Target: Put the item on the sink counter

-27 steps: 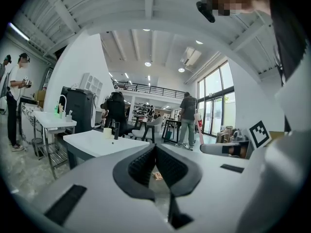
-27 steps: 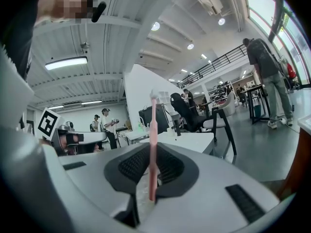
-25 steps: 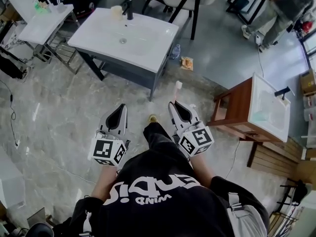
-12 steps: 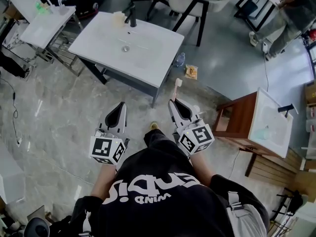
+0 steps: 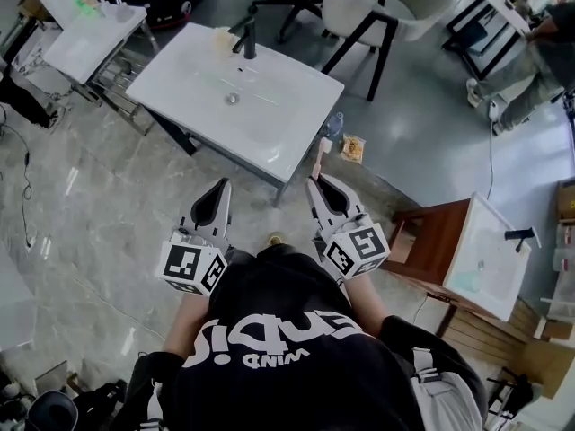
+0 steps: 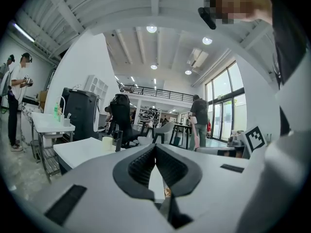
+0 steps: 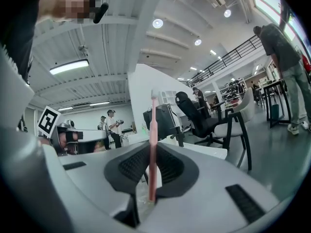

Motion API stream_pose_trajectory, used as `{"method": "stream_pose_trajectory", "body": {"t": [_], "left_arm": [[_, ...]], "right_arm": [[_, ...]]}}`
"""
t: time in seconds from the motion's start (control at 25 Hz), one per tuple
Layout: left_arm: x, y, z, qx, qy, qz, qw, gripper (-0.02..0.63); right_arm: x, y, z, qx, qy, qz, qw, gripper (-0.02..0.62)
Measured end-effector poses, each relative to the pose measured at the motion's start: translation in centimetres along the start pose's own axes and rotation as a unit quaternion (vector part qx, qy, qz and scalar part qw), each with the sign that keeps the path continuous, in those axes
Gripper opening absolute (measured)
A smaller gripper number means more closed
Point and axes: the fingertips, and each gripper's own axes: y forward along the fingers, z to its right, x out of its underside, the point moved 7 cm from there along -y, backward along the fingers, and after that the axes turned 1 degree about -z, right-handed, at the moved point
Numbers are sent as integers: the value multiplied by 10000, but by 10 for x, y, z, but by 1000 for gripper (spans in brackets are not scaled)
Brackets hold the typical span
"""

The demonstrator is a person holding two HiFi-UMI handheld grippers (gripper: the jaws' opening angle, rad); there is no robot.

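A pink toothbrush stands upright between the jaws of my right gripper, which is shut on its handle; in the right gripper view the toothbrush rises from my right gripper. My left gripper is shut with nothing in it, and its jaws meet at the tip in the left gripper view. The white sink counter with a black faucet and a pale cup stands just ahead of both grippers. Its near corner lies close beside the toothbrush.
A second white counter stands at the far left. A wooden vanity with a white basin is at the right. A black chair with a pale seat is behind the sink. A bottle and a snack packet lie on the floor.
Both grippers have moved forward toward the sink counter, which now sits nearer to them in the head view. The toothbrush stays upright in the right gripper.
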Motion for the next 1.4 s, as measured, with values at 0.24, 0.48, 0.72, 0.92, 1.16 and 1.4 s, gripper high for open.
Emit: {"method": "stream_pose_trajectory", "body": {"t": [0.24,0.48,0.72,0.92,1.16,1.4], "left_arm": [[1,15,-4,-92,-5,2,10000,20],[-3,36,-20,-75,46,36,10000,20],[-10,59,-46,43,64,21,10000,20],[-12,84,-73,167,18,-8,9999,20],[-22,110,-107,327,14,-54,9995,20],[-30,139,-140,595,76,-126,9981,20]], "right_arm": [[2,16,14,-104,67,-72,9999,55],[3,38,21,-145,86,-160,9997,55],[-1,68,29,-48,105,-152,9998,57],[-2,96,35,55,122,-146,9998,57],[-6,135,33,98,153,-175,9997,55],[-15,168,38,356,138,-121,9992,57]]}}
